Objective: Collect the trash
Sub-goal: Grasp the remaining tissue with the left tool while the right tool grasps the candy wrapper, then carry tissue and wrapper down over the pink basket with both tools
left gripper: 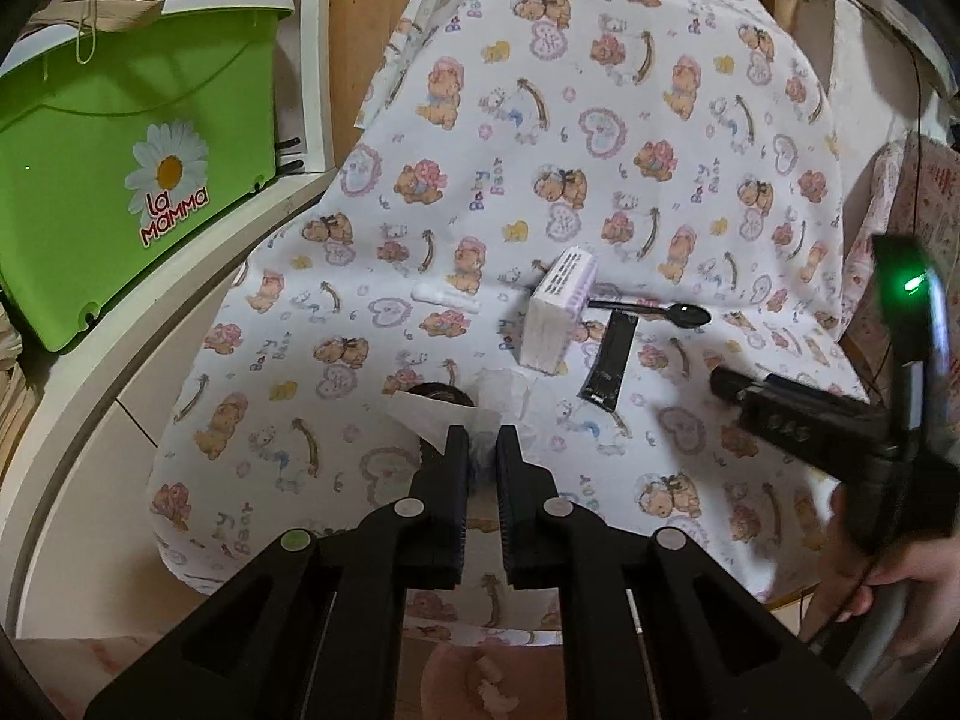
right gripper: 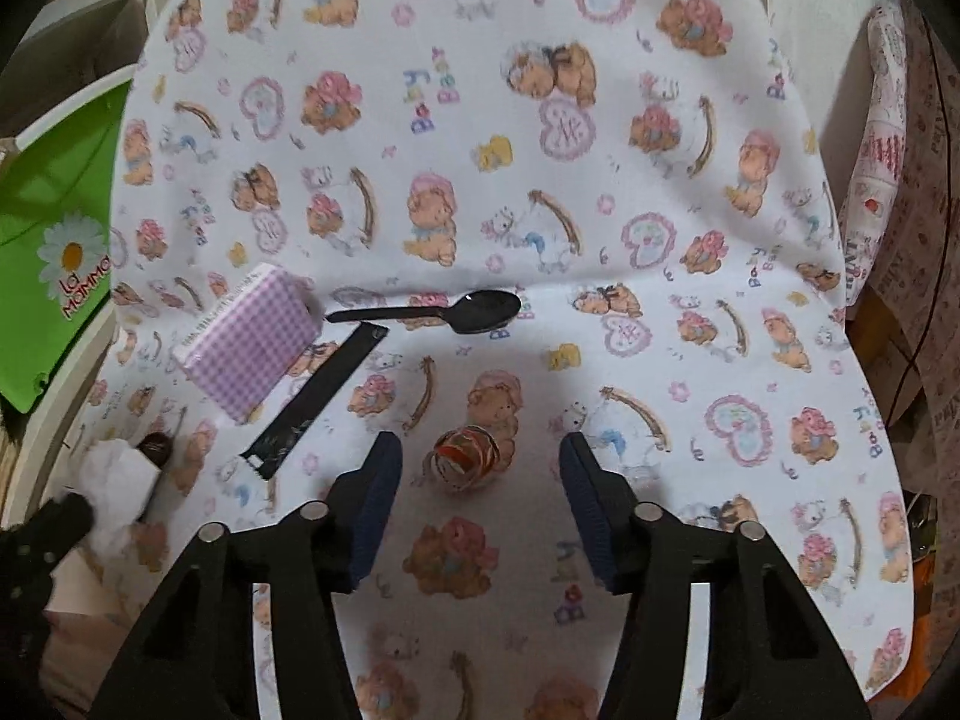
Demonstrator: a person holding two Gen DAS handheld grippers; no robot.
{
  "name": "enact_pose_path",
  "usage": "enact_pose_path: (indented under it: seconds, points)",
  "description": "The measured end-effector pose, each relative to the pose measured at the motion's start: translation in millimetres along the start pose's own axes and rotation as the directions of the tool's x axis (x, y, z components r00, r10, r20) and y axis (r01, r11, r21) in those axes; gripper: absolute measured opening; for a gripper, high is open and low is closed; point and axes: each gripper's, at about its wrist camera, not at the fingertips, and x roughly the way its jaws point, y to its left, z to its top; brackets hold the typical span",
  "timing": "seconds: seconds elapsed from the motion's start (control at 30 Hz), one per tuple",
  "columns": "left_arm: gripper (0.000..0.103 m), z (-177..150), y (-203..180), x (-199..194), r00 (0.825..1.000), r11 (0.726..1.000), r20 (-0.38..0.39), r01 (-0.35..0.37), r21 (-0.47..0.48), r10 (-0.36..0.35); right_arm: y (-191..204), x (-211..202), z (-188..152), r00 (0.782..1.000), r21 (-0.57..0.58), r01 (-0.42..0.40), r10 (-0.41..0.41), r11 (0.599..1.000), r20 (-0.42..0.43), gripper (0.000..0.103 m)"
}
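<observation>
Your work surface is a seat draped in a teddy-bear cloth (right gripper: 600,312); the green bin (left gripper: 120,138) sits on the shelf to its left, well apart from the litter. No trash can be seen in the bin from here, so judge the task as early, with one piece in hand and the rest left.

Largest item left: the napkin pack (right gripper: 252,342), checked lilac, lying tilted with its long axis running lower left to upper right in the right wrist view. It may be stock, not trash; you decide.

Next, the black sachet (right gripper: 315,399), flat on the cloth just beside the pack, with its long axis on the same diagonal and its torn end toward you.

The black spoon (right gripper: 444,313) lies flat just behind the sachet, its long axis nearly crosswise, bowl to the right and handle toward the pack.

A small white wrapper (left gripper: 447,298) lies left of the pack, long axis roughly crosswise.

Your left gripper (left gripper: 482,438) is clenched on a crumpled white tissue (left gripper: 444,414), held off the cloth; something dark shows behind it, identity unclear.

Your right gripper (right gripper: 480,456) stands released, fingers (right gripper: 378,480) either side of a small orange-patterned wrapper (right gripper: 468,453) without touching it. This crumpled lump has no clear long axis. Judgement: this is the next pick.
</observation>
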Motion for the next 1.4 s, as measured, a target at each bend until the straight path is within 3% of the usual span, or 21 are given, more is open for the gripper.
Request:
enact_pose_path:
  seconds: [0.13, 0.17, 0.27, 0.43, 0.63, 0.8, 0.97, 1.27, 1.4]
  points:
    - [0.009, 1, 2, 0, 0.999, 0.999, -0.015, 0.03, -0.029, -0.03, 1, 6, -1, 0.999, 0.001, 0.032, -0.032, 0.999, 0.008, 0.035]
    - [0.009, 1, 3, 0, 0.999, 0.999, -0.021, 0.035, -0.038, -0.036, -1, 6, -2, 1.0, 0.01, 0.022, -0.022, 1.0, 0.012, 0.024]
    - [0.008, 0, 5, -1, 0.999, 0.998, -0.021, 0.039, -0.049, -0.04, -2, 3, -4, 1.0, 0.01, -0.016, 0.016, 1.0, 0.017, 0.016]
    - [0.008, 2, 8, -12, 0.999, 0.998, -0.002, 0.045, -0.05, -0.045, -4, -19, -4, 0.996, 0.017, -0.078, 0.077, 0.997, 0.043, 0.014]
    - [0.008, -2, 19, -24, 0.99, 0.986, -0.05, 0.123, -0.112, -0.129, 5, -67, -11, 0.985, -0.029, -0.143, 0.145, 0.989, 0.093, 0.014]
    - [0.008, -8, 33, -24, 0.963, 0.953, -0.114, 0.215, -0.215, -0.243, 12, -100, -20, 0.978, -0.059, -0.185, 0.19, 0.981, 0.09, 0.014]
    - [0.008, -8, 33, -32, 0.937, 0.933, -0.138, 0.289, -0.215, -0.322, 31, -120, -31, 0.985, -0.127, -0.154, 0.163, 0.98, 0.063, 0.014]
    - [0.009, -19, 18, -41, 0.958, 0.971, -0.174, 0.21, -0.114, -0.227, 36, -142, -66, 0.974, -0.12, -0.224, 0.227, 0.967, 0.01, 0.014]
    - [0.009, -27, 15, -32, 0.948, 0.976, -0.241, 0.187, -0.11, -0.208, 41, -135, -75, 0.978, -0.13, -0.207, 0.205, 0.97, -0.034, 0.015]
